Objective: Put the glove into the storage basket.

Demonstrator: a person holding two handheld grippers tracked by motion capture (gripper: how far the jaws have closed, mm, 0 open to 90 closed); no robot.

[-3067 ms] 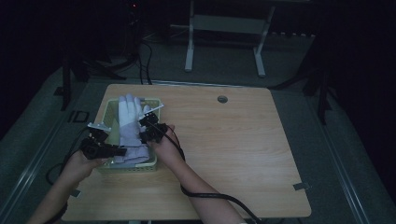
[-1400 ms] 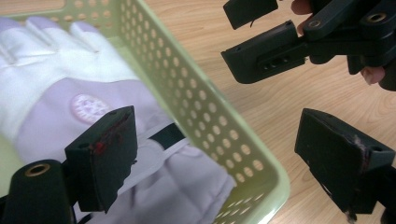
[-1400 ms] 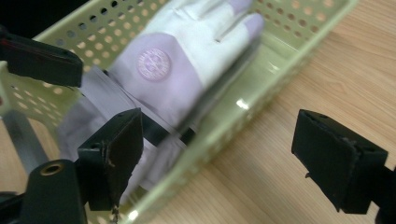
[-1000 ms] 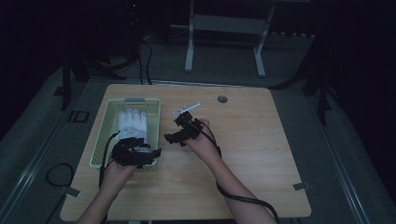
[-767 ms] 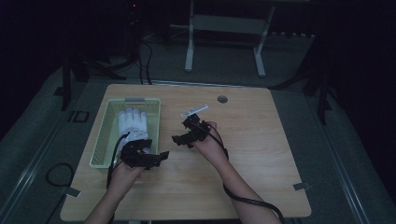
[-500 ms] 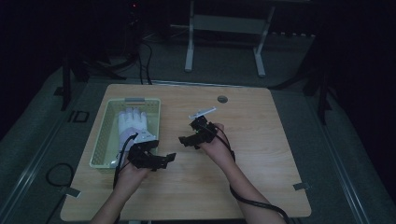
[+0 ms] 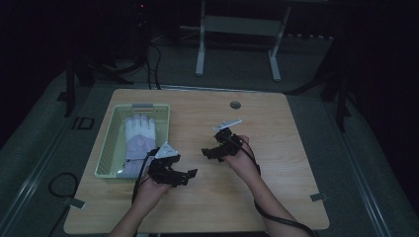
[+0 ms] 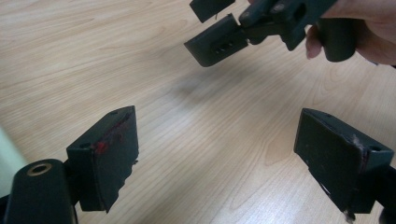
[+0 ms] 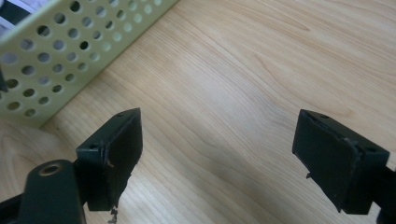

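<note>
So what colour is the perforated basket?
Pale yellow-green basket, clearest in the right gripper view.

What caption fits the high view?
Two open grippers, left and right, above table; glove in basket.

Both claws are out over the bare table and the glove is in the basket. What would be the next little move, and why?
Probably just set both down and rest. The glove lies inside the basket, and the left gripper and right gripper are open and hold nothing above the bare table, so nothing seems left to carry.

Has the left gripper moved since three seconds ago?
Yes. The left gripper has left the basket and the white glove, moving right, now over bare table.
</note>
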